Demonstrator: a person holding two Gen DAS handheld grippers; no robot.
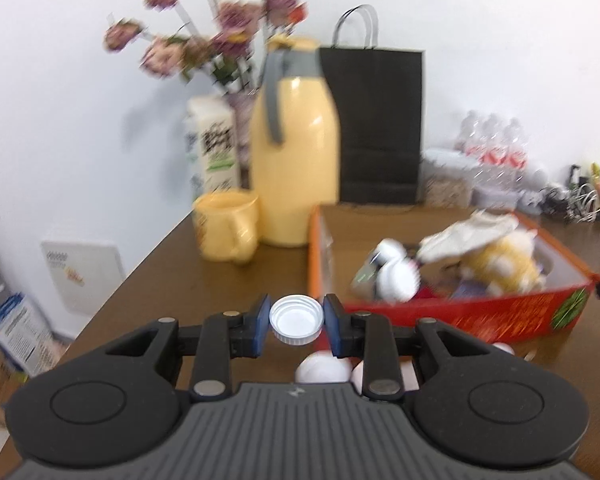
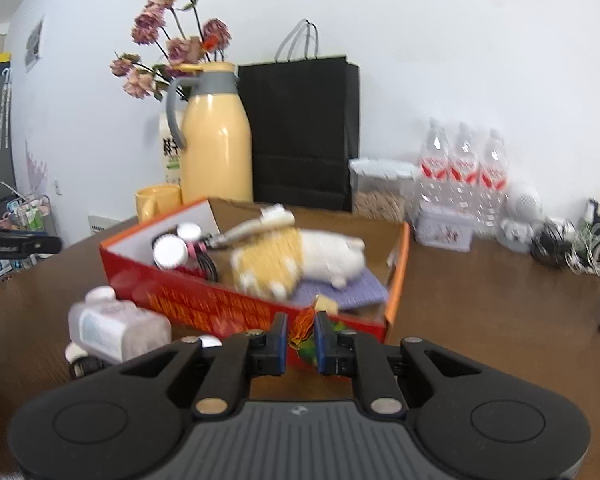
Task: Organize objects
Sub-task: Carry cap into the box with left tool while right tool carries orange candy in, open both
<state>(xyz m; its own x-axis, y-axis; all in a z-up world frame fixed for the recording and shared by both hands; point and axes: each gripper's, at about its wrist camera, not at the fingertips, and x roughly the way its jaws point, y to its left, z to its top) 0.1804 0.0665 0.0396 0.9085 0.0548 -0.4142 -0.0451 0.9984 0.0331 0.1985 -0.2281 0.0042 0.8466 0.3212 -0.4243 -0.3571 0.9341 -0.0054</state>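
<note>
The left gripper [image 1: 296, 322] pinches a white ribbed bottle cap [image 1: 296, 319] between its 2 blue pads, the cap's open hollow side facing the camera, held above the near part of the brown wooden table [image 1: 152, 276]. Just below the cap, partly hidden by the gripper's black frame, white rounded objects [image 1: 323, 368] lie on the table; what they are cannot be told from this view. The right gripper [image 2: 301, 334] has its fingers drawn nearly together with only a narrow gap between the pads; behind that gap shows the printed near wall of the red cardboard box [image 2: 204, 300], and the frames do not show anything clamped between the pads. The box sits in the middle of the table, open at the top, with an orange rim. Inside it lie a yellow and white plush toy [image 2: 300, 258], a purple cloth [image 2: 352, 290] under the toy, a rolled pale item [image 2: 260, 222] at the far side, and white round-capped items [image 2: 172, 250] at the left end. On the table just left of the box, near its front corner, a clear plastic bottle [image 2: 118, 328] lies on its side with its white top pointing left. At the far left stand a yellow mug [image 2: 156, 200], a tall yellow thermos jug [image 2: 216, 144] with a grey handle, a carton [image 1: 214, 148] and dried pink flowers [image 2: 172, 46]. A black paper bag [image 2: 304, 132] stands right of the jug against the white wall, then a clear lidded container [image 2: 380, 190], 3 water bottles [image 2: 464, 168], a small tin [image 2: 444, 230] and a tangle of cables [image 2: 568, 240] at the far right.
</note>
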